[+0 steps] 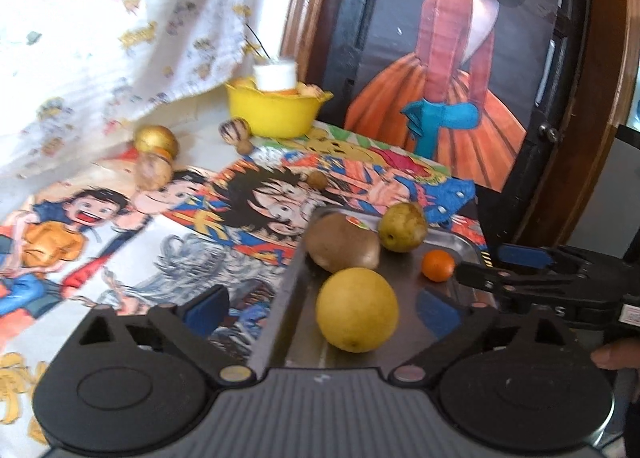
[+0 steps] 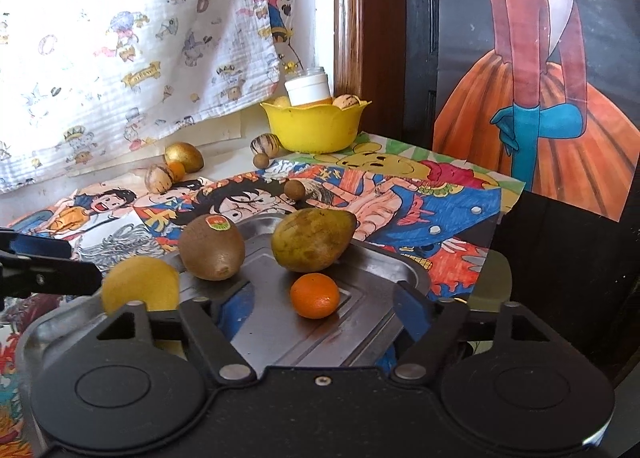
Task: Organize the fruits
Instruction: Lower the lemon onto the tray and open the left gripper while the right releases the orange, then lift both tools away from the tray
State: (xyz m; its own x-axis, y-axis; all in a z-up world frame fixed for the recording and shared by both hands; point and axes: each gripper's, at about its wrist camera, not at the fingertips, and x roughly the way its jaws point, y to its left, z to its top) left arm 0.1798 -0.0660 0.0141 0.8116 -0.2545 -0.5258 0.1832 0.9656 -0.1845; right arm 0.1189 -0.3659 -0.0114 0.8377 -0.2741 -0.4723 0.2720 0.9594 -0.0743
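A metal tray (image 1: pixel 286 294) sits on the cartoon cloth with a yellow round fruit (image 1: pixel 356 308), a kiwi (image 1: pixel 342 242), a green pear (image 1: pixel 402 226) and a small mandarin (image 1: pixel 438 265) on it. My left gripper (image 1: pixel 324 312) is open; the yellow fruit lies between its blue pads with a gap on each side. In the right wrist view my right gripper (image 2: pixel 324 306) is open around the mandarin (image 2: pixel 315 295) without touching it. Behind it lie the kiwi (image 2: pixel 211 247) and pear (image 2: pixel 312 240), with the yellow fruit (image 2: pixel 140 284) at left.
A yellow bowl (image 2: pixel 314 126) holding a white jar and fruit stands at the back. A gold egg (image 2: pixel 183 156), striped fruits and small brown balls lie loose on the cloth. The curtain hangs at back left. The table ends at right by a dark door with a painted figure.
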